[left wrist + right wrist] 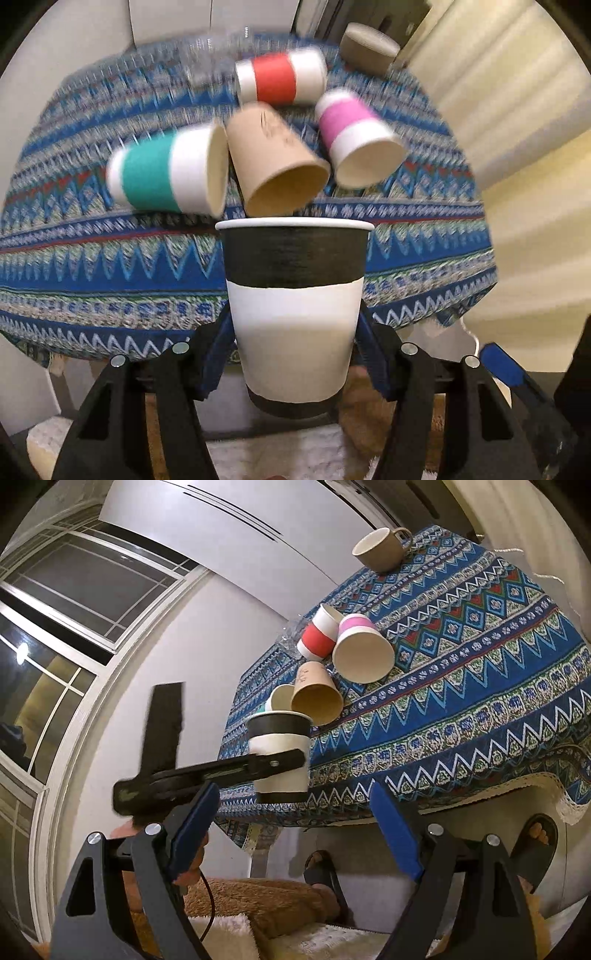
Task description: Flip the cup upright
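Observation:
My left gripper (293,332) is shut on a black-and-white paper cup (295,288) and holds it upright, mouth up, in the air just off the table's near edge. The same cup (280,753) shows in the right wrist view with the left gripper's finger (273,762) across its side. My right gripper (295,808) is open and empty, below and in front of the table edge, close to the held cup.
On the patterned tablecloth (110,266) lie several cups on their sides: teal-banded (166,173), brown (273,162), pink-banded (351,136), red-banded (280,77). A brown mug (380,550) lies at the far edge. A clear glass (291,635) is behind the red cup. Sandalled feet (535,842) are under the table.

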Demonstrator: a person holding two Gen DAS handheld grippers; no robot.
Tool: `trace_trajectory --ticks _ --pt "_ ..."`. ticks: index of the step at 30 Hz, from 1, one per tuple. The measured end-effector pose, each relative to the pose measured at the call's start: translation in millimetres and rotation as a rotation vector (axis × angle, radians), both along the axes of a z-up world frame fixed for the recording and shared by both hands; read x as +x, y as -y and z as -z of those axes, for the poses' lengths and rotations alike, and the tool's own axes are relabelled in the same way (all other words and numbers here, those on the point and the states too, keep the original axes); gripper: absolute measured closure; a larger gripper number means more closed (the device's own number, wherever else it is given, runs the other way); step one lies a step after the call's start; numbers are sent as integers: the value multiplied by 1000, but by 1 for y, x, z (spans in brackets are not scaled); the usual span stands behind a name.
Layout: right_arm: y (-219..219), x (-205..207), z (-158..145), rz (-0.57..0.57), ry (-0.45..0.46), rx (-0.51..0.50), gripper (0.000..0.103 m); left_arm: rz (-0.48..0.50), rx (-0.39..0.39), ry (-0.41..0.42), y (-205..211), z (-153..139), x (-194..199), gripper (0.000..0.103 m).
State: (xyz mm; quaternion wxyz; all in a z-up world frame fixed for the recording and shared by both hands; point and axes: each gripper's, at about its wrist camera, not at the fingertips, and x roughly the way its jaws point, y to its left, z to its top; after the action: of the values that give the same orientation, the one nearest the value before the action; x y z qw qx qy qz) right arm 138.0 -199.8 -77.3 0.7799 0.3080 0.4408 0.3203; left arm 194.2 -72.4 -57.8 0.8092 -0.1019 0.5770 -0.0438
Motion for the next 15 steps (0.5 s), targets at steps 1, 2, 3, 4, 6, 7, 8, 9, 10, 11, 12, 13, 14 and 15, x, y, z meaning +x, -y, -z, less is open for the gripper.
trace_trajectory --ticks 1,2,3,4,6,7,8,9,10,11,12,13,14,15 --pt "0 -1 -1 2 3 -2 20 -4 12 45 -1 -6 -6 42" --pt "0 -1 -3 3 9 -7 20 -9 25 98 -2 -14 -14 43" --pt "0 -2 -4 12 11 -11 20 -20 33 174 -3 -22 -24 43" --pt "1 -2 -5 21 13 -12 20 -34 32 226 -5 -27 -30 43" --pt "3 -2 -10 31 30 -10 20 -74 48 363 -6 -34 -45 43" --pt "4 -1 -12 36 36 -9 20 -87 55 408 -4 -33 -49 43" --pt "5 1 -15 45 46 -11 20 -104 61 464 -1 -31 -54 43" --pt "4 3 -18 45 54 -15 20 -118 63 509 1 -29 -57 43" --pt "4 6 -21 42 59 -20 20 -129 59 590 4 -23 -66 43" --pt "1 10 -26 39 63 -34 20 -138 62 649 6 -17 -72 43" --pt "-3 14 -31 29 73 -60 20 -146 66 725 10 -8 -80 43" --pt "-8 15 -35 18 87 -82 20 -146 86 770 16 -2 -83 43" --pt "-16 19 -43 -4 116 -116 20 -143 122 807 22 5 -87 43" --pt "-20 20 -46 -15 127 -130 20 -145 145 838 27 11 -89 43"
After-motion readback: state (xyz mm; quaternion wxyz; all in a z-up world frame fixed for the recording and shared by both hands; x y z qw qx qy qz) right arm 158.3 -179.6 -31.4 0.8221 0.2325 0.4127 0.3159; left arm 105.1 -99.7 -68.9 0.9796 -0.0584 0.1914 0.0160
